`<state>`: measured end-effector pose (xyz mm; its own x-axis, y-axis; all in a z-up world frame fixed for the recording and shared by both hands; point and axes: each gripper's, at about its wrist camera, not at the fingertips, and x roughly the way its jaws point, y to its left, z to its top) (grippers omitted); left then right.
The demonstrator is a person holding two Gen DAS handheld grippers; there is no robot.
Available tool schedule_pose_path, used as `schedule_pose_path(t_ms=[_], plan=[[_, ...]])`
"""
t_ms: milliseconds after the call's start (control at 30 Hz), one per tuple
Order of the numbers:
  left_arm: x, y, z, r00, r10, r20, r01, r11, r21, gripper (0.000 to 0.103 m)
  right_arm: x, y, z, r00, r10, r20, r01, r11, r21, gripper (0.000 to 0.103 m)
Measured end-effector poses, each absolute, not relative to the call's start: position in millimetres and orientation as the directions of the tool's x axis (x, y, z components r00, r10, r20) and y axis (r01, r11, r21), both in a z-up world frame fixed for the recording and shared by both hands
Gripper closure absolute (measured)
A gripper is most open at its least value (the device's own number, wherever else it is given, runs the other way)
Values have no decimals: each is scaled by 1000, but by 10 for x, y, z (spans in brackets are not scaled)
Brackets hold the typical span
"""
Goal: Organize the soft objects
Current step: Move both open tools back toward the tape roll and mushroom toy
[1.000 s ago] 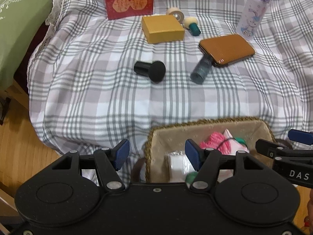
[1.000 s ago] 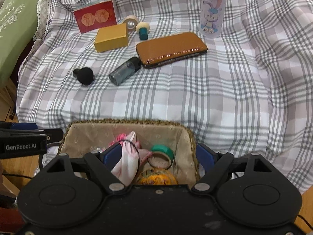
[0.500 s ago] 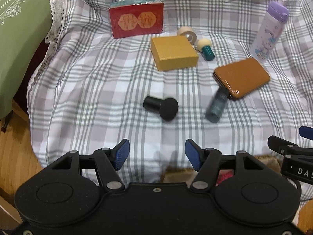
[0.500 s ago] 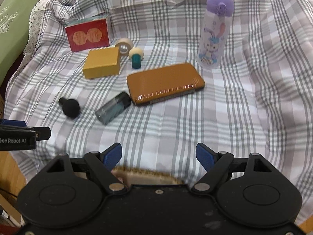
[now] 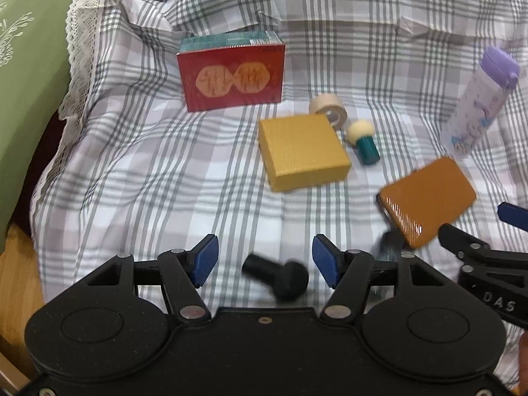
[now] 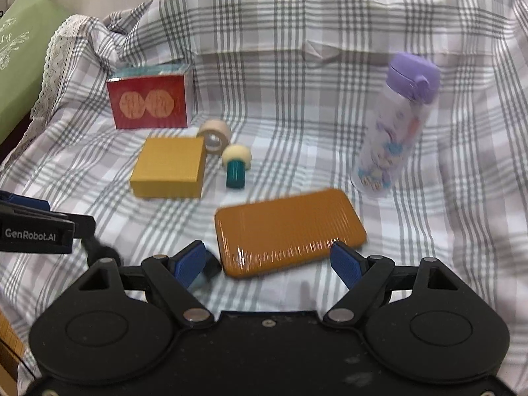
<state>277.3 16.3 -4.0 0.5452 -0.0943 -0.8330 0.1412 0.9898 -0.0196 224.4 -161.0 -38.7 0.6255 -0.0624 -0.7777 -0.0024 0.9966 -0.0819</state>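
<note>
The left gripper [image 5: 265, 259] has its jaws spread, with the black sponge puff [image 5: 280, 275] lying between them on the plaid cloth [image 5: 148, 165]. The right gripper [image 6: 269, 262] is spread too, holding nothing, hanging over the near edge of the brown case [image 6: 287, 231]. Farther off lie the yellow box [image 5: 302, 151], a teal-handled puff [image 6: 236, 165], a tape roll [image 5: 328, 109], a red box [image 5: 231, 76] and, far right, a purple-capped bottle [image 6: 396, 132]

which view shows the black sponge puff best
The left wrist view: the black sponge puff lies whole on the checked cloth between the open left gripper fingers. The right wrist view shows only a blurred dark bit of it behind the left gripper's finger.
</note>
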Motion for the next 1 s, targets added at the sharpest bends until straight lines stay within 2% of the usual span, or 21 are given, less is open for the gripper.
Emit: schedule_pose_path(t_ms=[167, 333, 500, 700, 1000], plan=[[3043, 138, -87, 540, -119, -833, 121, 991, -63, 42, 2559, -1637, -480, 650, -53, -758, 8, 998, -63, 21], [3321, 65, -96, 553, -107, -826, 90, 994, -69, 42, 2849, -1643, -645, 670, -92, -736, 23, 994, -103, 21], [3636, -89, -103, 572, -91, -815, 104, 994, -38, 42, 3063, -1682, -792, 680, -100, -727, 27, 993, -112, 21], [3918, -254, -109, 590, -85, -803, 130, 992, -10, 42, 3272, -1652, -986, 736, -108, -668, -1, 987, -161, 21], [4178, -528, -318, 595, -45, -802, 209, 973, 101, 42, 3344, -1671, -1199, 770, -114, -627, -13, 981, -195, 21]])
